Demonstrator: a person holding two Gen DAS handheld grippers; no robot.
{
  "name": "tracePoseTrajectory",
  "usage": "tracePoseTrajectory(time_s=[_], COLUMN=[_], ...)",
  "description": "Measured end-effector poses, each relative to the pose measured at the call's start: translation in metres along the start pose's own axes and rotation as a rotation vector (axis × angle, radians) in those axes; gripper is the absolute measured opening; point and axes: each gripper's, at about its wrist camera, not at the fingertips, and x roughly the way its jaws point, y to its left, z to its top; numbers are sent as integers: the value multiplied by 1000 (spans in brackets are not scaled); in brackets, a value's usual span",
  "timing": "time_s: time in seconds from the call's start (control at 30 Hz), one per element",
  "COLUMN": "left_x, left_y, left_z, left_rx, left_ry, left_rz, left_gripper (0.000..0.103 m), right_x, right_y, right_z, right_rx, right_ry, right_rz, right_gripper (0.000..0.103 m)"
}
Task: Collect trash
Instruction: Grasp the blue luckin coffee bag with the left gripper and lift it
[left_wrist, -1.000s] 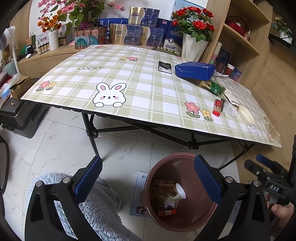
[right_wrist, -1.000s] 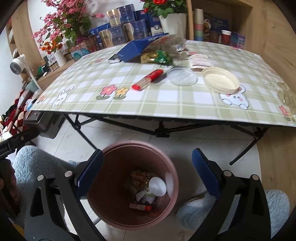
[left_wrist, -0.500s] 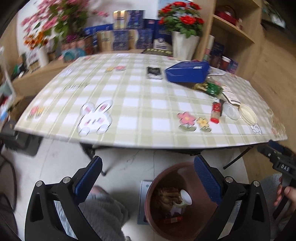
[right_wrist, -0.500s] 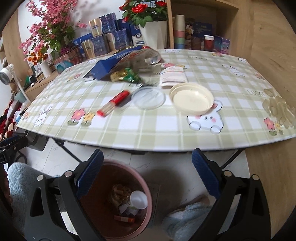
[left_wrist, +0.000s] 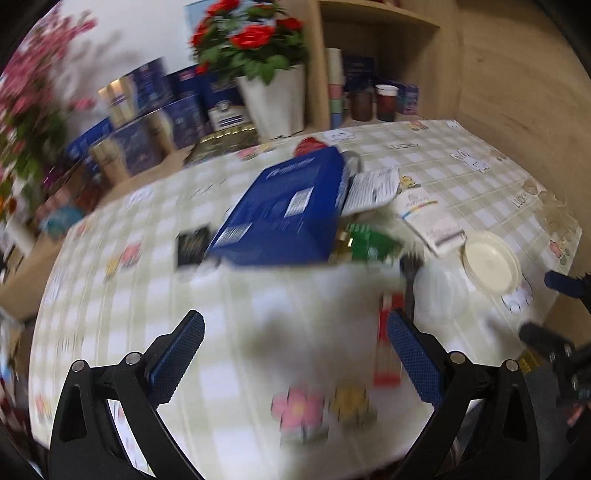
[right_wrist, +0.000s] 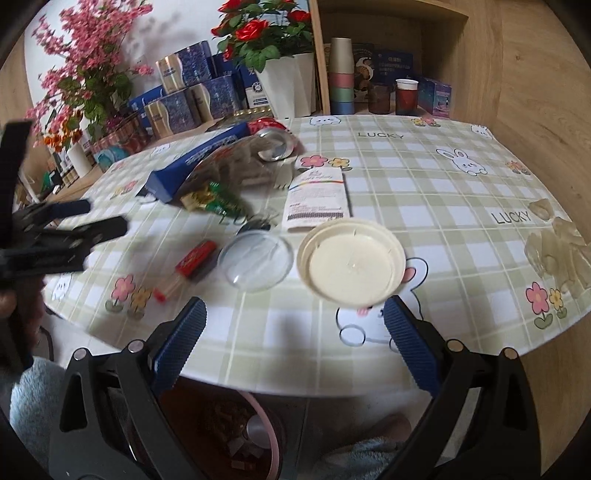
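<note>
In the blurred left wrist view, the left gripper (left_wrist: 295, 350) is held wide open and empty over the checked tablecloth (left_wrist: 229, 332); a red tube (left_wrist: 388, 347) is seen at 3 o'clock beside its right finger, a blue box (left_wrist: 284, 214) at 12.

In the right wrist view, the right gripper (right_wrist: 293, 343) is likewise spread wide, nothing gripped. A cream lid (right_wrist: 351, 266) lies at 1 o'clock (a clear lid (right_wrist: 255, 263) just beside it), and the bin (right_wrist: 236, 435) shows below the table edge at 6.

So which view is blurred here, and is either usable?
Left wrist: heavy motion smear; the blue box reads, the print around it doesn't. Right wrist: sharp on the cream lid and clear lid, fisheye-bent at the edges; only the left tongs smear.
</note>
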Motion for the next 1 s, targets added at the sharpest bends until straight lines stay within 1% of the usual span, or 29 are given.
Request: tracePoseTrajectory(time_s=[0.1,0.13,0.17,0.23,0.3,0.33,0.4,0.47,0.5,0.63,0.67,0.73,0.83,0.87,0.93,1.0], left_x=[25,34,40,54,66,70,74,78,78,65,57,45,22,17,4,-7], left_y=[-7,-9,-10,-13,-16,-17,-15,-12,-9,-11,-9,1,34,42,67,84], left_z=[28,35,40,48,53,53,54,58,60,65,67,70,70,67,55,40], left_rx=[64,80,89,116,149,162,171,157,146,156,144,93,-60,-102,-220,-303], left_ry=[21,37,51,90,124,136,152,162,162,132,120,118,126,131,147,164], left_rz=[25,30,32,36,51,60,74,76,72,81,68,20,-74,-94,-141,-183], left_gripper=[94,91,86,81,78,75,71,62,61,44,41,38,35,34,34,34], right_x=[6,6,6,6,7,7,6,4,3,-4,-5,-8,-14,-16,-21,-24], right_y=[-8,-11,-13,-19,-26,-28,-32,-36,-37,-37,-37,-36,-33,-31,-27,-22], right_z=[5,7,8,10,12,12,12,13,13,13,13,12,13,14,15,15], right_rx=[9,14,20,32,45,49,56,64,66,65,67,71,69,65,57,51], right_ry=[2,-1,-4,-10,-12,-12,-12,-13,-14,-28,-30,-32,-39,-43,-52,-57], right_rz=[0,0,-1,-2,-1,-3,-5,-6,-6,-9,-9,-8,-5,-4,-1,4], right_gripper=[95,95,95,95,95,95,95,95,95,95,95,95,95,95,95,95])
